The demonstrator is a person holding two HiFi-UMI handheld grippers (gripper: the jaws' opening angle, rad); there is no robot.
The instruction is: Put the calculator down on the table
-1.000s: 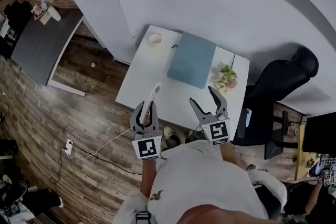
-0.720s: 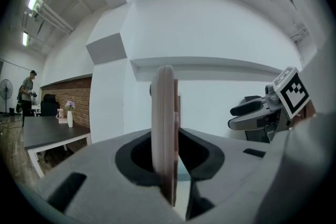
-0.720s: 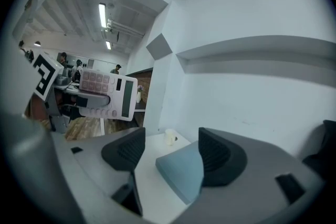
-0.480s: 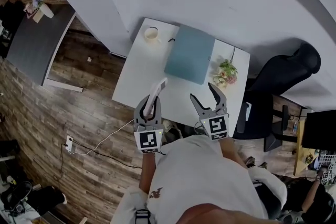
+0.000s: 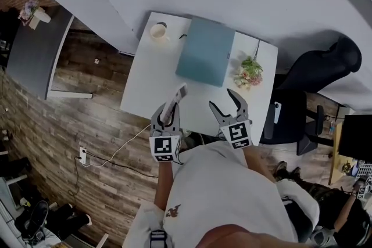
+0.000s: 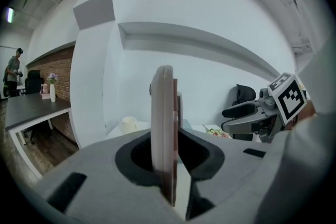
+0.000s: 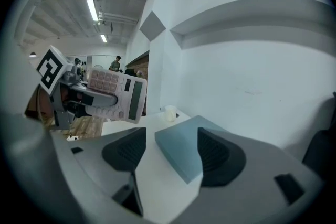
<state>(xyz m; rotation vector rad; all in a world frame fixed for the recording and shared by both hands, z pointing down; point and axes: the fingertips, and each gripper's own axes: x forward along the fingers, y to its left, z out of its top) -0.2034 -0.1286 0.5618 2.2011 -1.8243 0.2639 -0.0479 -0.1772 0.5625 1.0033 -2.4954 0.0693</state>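
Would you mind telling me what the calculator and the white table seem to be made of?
The pale pink calculator looks like hard matt plastic: thin rigid slab, moulded keys, dark display window. The white rectangular table seems topped in smooth matt laminate or painted board; its even surface leaves that open.

Legible text, brands, numbers: none found in any view.

- Left marker cube (image 5: 165, 149), on the left gripper (image 5: 166, 115): black-and-white square code pattern; it carries no letters and no digits.
- Right marker cube (image 5: 239, 134), on the right gripper (image 5: 222, 99): a code pattern of the same kind; it shows again in the left gripper view, still pattern only.
- Calculator (image 7: 116, 94): rows of keys and a dark display window face the right gripper view; key legends too small and blurred to read.
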